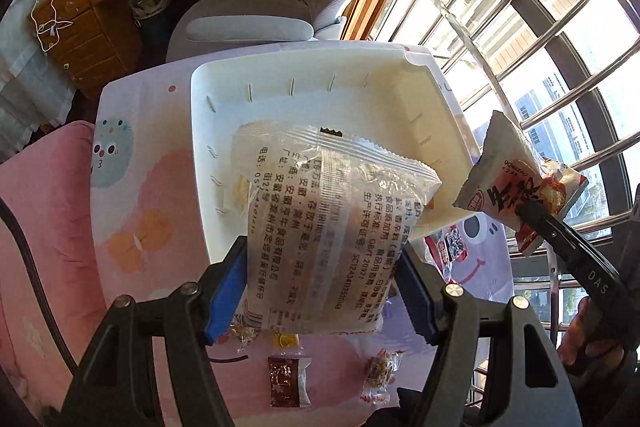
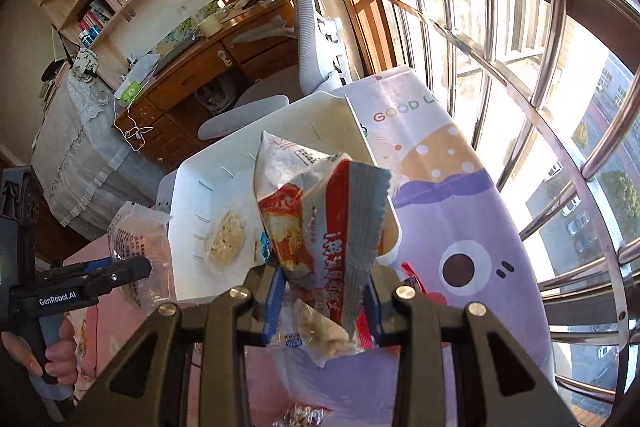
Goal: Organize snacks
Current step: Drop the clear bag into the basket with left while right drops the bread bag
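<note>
Both grippers carry crinkly plastic packets above the white slotted plastic bin (image 1: 224,87) on the cartoon-print cloth. Left gripper (image 1: 320,291) pinches a translucent, black-printed snack pouch (image 1: 320,227); right gripper (image 2: 324,307) clamps a red-and-grey foil snack packet (image 2: 320,239) (serrated top edge) over the bin's near edge.

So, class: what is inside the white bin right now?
In the right wrist view, the white bin holds one clear packet of pale snack on its floor. A blue-wrapped item peeks beside it. The red-and-white packet in the right gripper hides the rest.
</note>
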